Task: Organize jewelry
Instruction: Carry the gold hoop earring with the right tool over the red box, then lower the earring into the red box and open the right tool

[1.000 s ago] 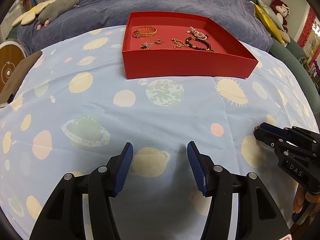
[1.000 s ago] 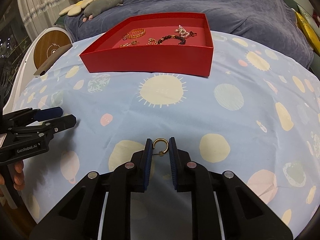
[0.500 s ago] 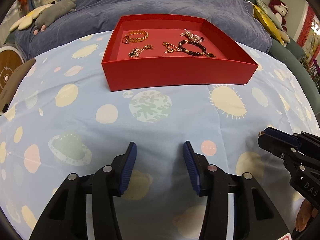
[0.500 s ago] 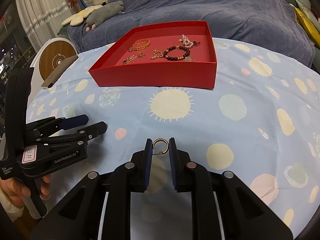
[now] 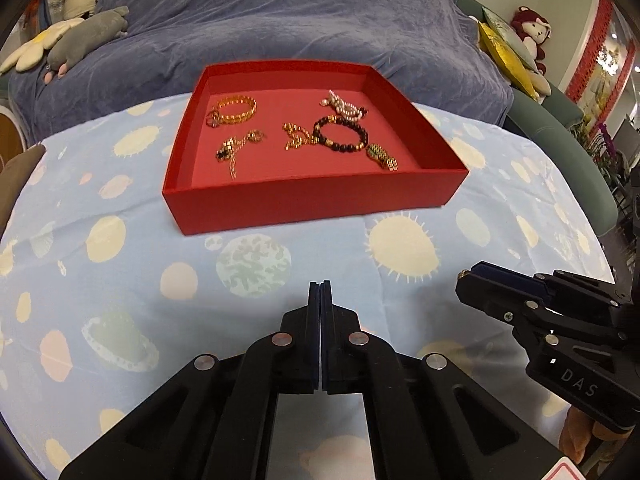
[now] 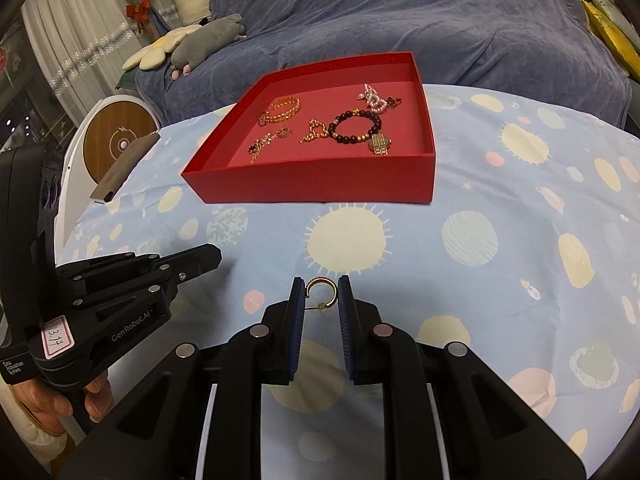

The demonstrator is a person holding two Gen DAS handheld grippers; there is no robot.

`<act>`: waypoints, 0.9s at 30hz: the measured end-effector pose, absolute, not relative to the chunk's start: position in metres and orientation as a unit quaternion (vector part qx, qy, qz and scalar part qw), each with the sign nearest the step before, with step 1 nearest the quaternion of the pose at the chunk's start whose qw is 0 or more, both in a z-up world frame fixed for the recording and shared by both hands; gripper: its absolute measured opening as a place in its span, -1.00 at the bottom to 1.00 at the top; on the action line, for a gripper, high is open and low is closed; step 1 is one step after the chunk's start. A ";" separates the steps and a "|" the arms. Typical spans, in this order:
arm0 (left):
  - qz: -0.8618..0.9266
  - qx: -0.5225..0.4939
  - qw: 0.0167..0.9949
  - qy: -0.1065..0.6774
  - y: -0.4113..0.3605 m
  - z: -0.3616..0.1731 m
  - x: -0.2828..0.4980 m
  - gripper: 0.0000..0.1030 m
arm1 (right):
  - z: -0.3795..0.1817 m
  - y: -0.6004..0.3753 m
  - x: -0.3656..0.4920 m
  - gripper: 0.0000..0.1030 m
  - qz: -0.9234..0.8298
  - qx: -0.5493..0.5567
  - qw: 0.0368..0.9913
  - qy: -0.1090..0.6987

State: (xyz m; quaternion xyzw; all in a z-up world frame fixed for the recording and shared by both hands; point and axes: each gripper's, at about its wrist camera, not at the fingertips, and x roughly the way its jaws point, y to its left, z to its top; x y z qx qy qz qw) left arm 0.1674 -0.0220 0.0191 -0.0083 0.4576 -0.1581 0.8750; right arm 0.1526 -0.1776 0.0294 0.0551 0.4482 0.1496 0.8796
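A red tray stands on the patterned blue cloth and holds several pieces: a gold bracelet, a dark bead bracelet, a pearl piece and gold chains. My right gripper is shut on a gold hoop earring, held above the cloth short of the tray; it also shows in the left wrist view. My left gripper is shut and empty, to the left of the right one.
The blue cloth with planets and suns covers the table. A purple-covered sofa with plush toys lies behind. A round wooden-faced device and a flat brown object stand at the left.
My left gripper has shut from wide open. Both grippers have risen and moved nearer the tray. The earring stays in my right gripper.
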 end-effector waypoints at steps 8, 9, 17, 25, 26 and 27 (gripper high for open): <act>-0.140 -0.015 0.893 0.428 -0.017 0.052 0.217 -1.00 | 0.073 -0.170 0.211 -0.69 0.155 0.058 0.899 0.405; -0.135 -0.017 0.894 0.427 -0.017 0.052 0.225 -1.00 | 0.073 -0.169 0.219 -0.69 0.158 0.065 0.897 0.408; -0.108 -0.014 0.886 0.450 -0.026 0.024 0.278 -1.00 | 0.042 -0.159 0.269 -0.69 0.146 0.081 0.883 0.438; -0.092 -0.011 0.878 0.470 -0.024 0.002 0.292 -0.97 | 0.022 -0.151 0.285 -0.60 0.134 0.053 0.881 0.450; -0.087 -0.012 0.878 0.470 -0.023 0.001 0.292 -0.90 | 0.022 -0.151 0.285 -0.48 0.131 0.052 0.882 0.449; -0.086 -0.013 0.877 0.472 -0.024 0.001 0.292 -0.83 | 0.022 -0.151 0.284 -0.24 0.124 0.052 0.885 0.446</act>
